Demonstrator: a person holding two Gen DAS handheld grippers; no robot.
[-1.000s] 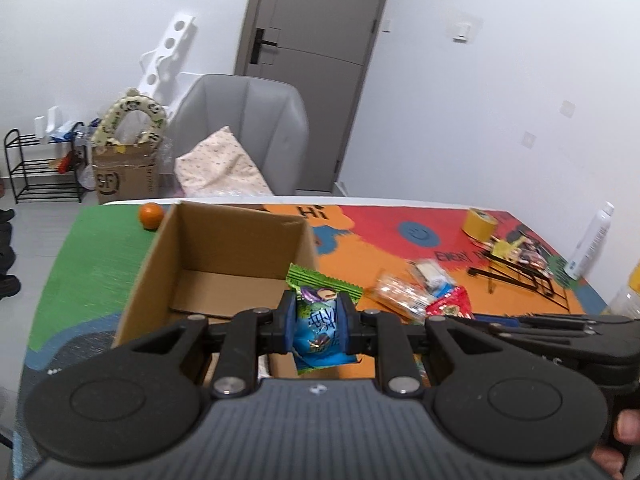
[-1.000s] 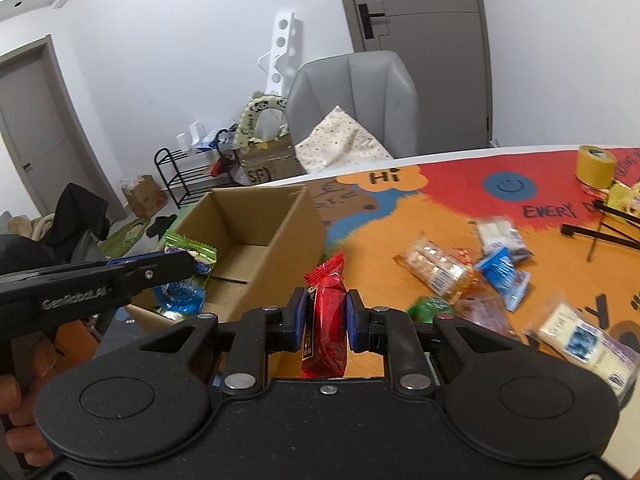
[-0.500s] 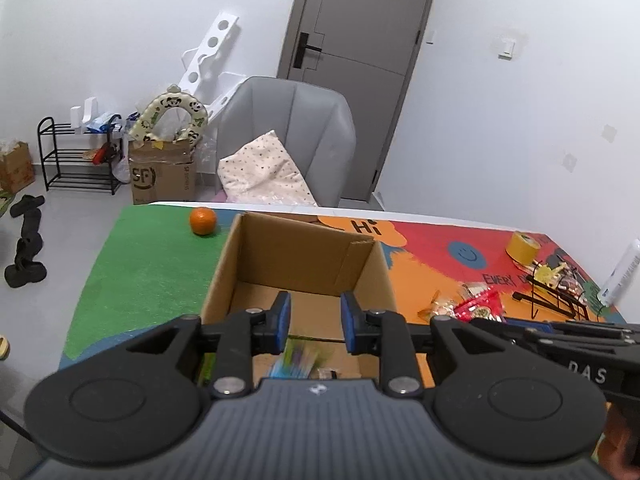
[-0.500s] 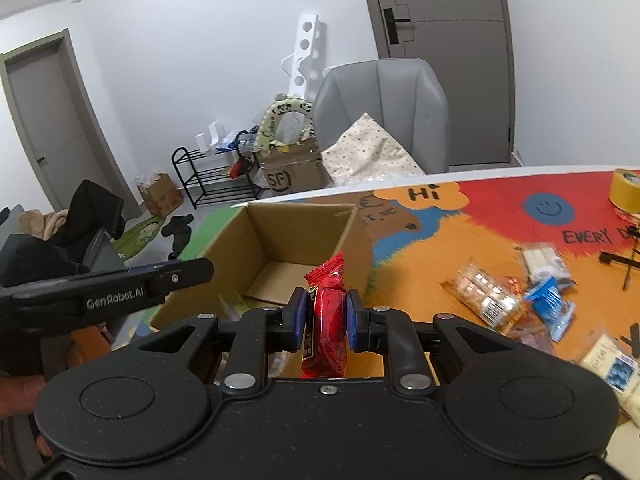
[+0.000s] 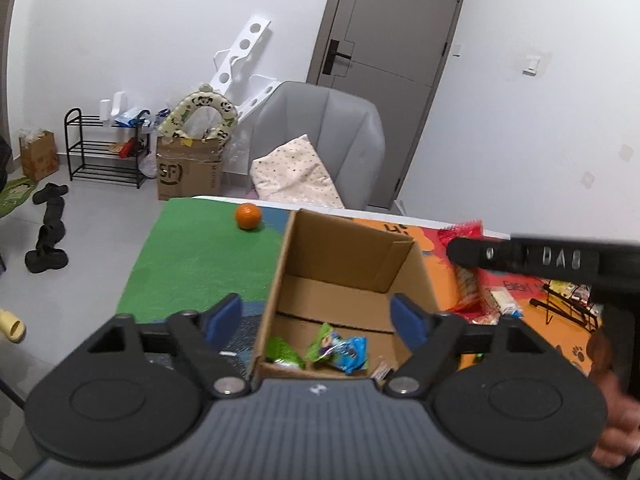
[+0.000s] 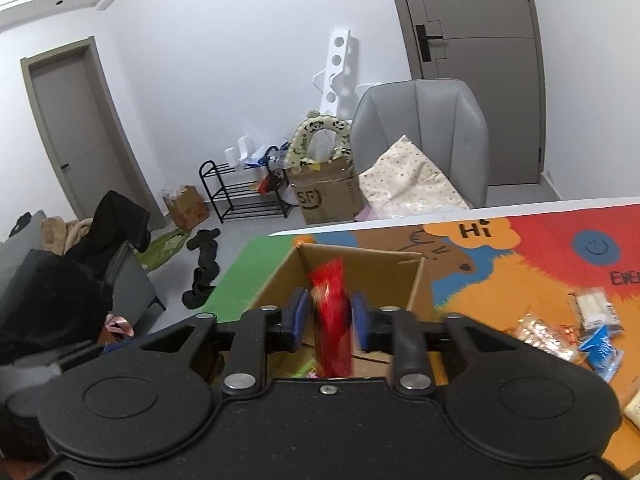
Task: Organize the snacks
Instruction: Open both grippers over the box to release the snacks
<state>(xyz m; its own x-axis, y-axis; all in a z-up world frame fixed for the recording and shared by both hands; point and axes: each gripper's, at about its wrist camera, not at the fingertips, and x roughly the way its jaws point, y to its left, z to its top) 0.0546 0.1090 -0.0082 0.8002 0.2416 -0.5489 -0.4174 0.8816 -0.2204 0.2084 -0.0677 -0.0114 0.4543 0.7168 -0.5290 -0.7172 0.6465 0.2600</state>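
Snack [image 6: 331, 320], red packet standing upright, sits between your right tool's [image 6: 328, 317] opening jaws directly over the box [image 6: 362, 264]; your left tool [image 5: 318, 320] is opening, empty.

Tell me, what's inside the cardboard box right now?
Inside the cardboard box lie a green snack packet and a blue-and-green snack packet. The near corner is covered by the left gripper, so anything there is hidden.
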